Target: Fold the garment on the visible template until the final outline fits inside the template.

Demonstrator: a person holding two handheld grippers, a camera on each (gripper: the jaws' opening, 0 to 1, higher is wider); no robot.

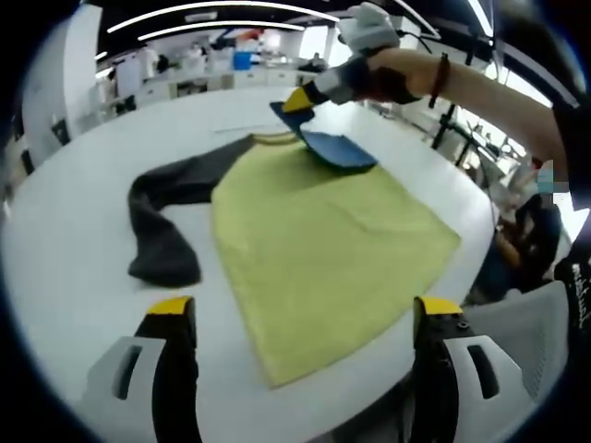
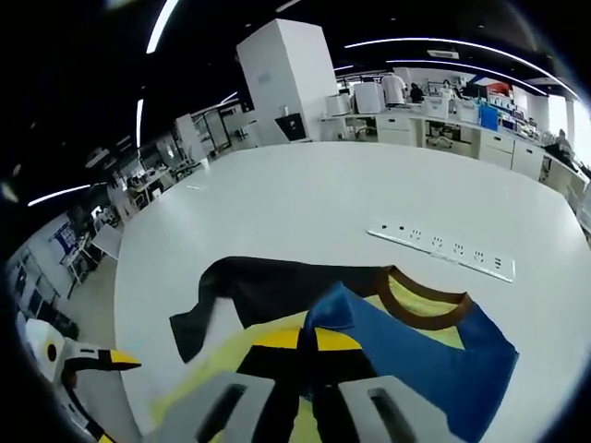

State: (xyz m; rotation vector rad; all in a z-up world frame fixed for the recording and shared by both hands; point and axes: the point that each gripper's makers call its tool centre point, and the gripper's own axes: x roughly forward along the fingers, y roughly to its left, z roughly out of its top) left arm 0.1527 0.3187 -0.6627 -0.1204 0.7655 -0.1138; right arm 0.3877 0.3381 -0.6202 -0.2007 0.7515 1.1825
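Now right claw (image 2: pixel 297 355) pinches blue sleeve (image 2: pixel 434 355) above shirt (image 1: pixel 323 249); left claw (image 1: pixel 305 318) spread wide.

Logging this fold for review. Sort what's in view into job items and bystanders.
Part of the job:
- garment, yellow body, dark sleeve, blue sleeve
- right gripper, shut on the blue sleeve
- left gripper, open, above the table

Just lying about:
- white power strip
- background desks
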